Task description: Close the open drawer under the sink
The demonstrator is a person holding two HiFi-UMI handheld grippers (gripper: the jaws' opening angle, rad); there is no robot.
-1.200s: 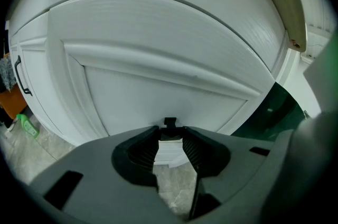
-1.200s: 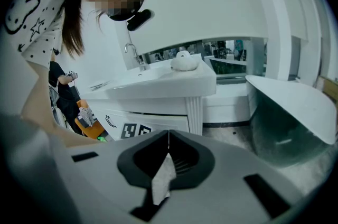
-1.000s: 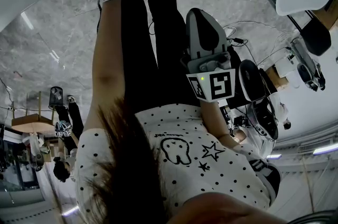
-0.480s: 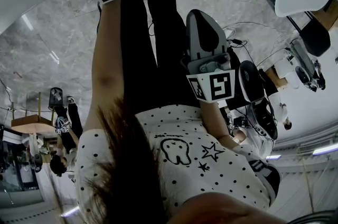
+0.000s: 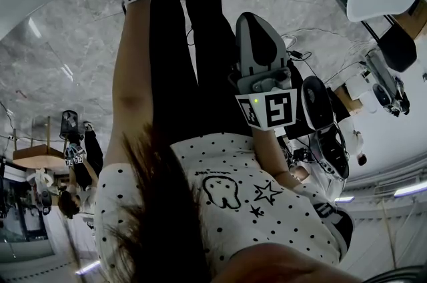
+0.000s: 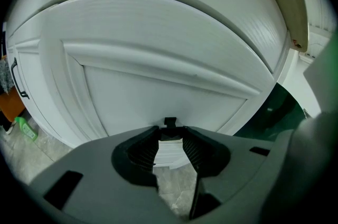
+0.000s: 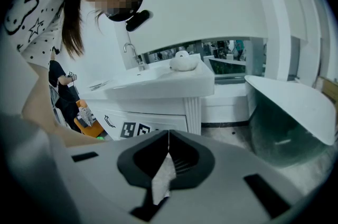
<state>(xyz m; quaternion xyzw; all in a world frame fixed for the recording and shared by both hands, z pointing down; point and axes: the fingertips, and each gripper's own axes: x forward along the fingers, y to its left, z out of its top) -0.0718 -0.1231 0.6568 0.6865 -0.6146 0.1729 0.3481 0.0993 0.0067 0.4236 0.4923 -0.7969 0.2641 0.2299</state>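
Grey marble floor (image 5: 60, 68) fills the head view, with the person bent low over it. In the left gripper view a white panelled wooden drawer front (image 6: 158, 91) takes up nearly everything. The left claw (image 6: 170, 131) points at its lower edge at 6 o'clock, jaws a narrow slot apart with nothing between them, close to the panel, though I cannot tell whether it touches. A dark green gap (image 6: 272, 112) at 4 o'clock looks like the opening beside the front, and nothing inside it can be made out. The right claw (image 7: 169, 134) is pressed tip to tip, empty and held well back. From there the white vanity bench (image 7: 158, 86) sits at 11 o'clock, carrying a chrome tap (image 7: 132, 54) and a small rounded white object (image 7: 182, 61). A white bathtub (image 7: 296, 106) lies at 3 o'clock. I judge the step to be the approach to the push, which would call for a flat, steady shove with the left claw straight into the front.
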